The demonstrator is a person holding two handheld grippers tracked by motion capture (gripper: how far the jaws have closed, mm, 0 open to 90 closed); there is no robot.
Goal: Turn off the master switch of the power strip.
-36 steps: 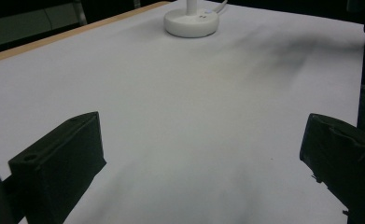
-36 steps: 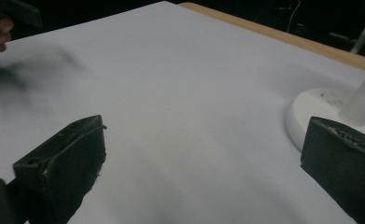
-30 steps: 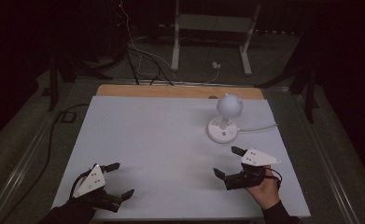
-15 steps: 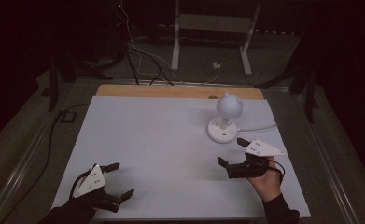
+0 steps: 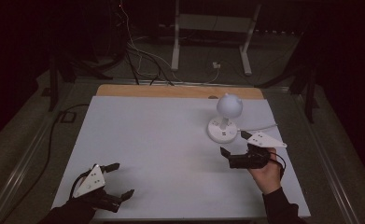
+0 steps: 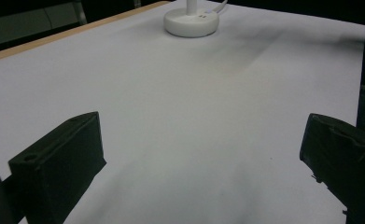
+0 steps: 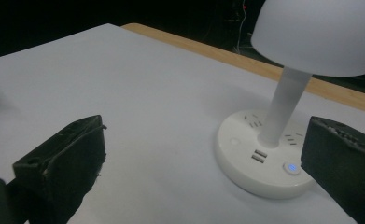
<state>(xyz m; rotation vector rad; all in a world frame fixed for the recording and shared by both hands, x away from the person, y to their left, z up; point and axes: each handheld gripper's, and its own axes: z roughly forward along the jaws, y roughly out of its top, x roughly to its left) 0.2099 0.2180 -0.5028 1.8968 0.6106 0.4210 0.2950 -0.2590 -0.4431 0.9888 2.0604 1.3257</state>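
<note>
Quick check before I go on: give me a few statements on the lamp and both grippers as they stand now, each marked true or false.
1. The white desk lamp with a round base stands on the white tabletop. True.
2. The right gripper is shut on the lamp's stem. False: its jaws stand wide apart, short of the base and touching nothing.
3. A small blue light glows on the lamp's base. True.
4. The left gripper holds a cable. False: its jaws are open and hold nothing, near the table's front left corner.
5. The lamp lies tipped on its side. False: it stands upright, its dome shade above the stem.
</note>
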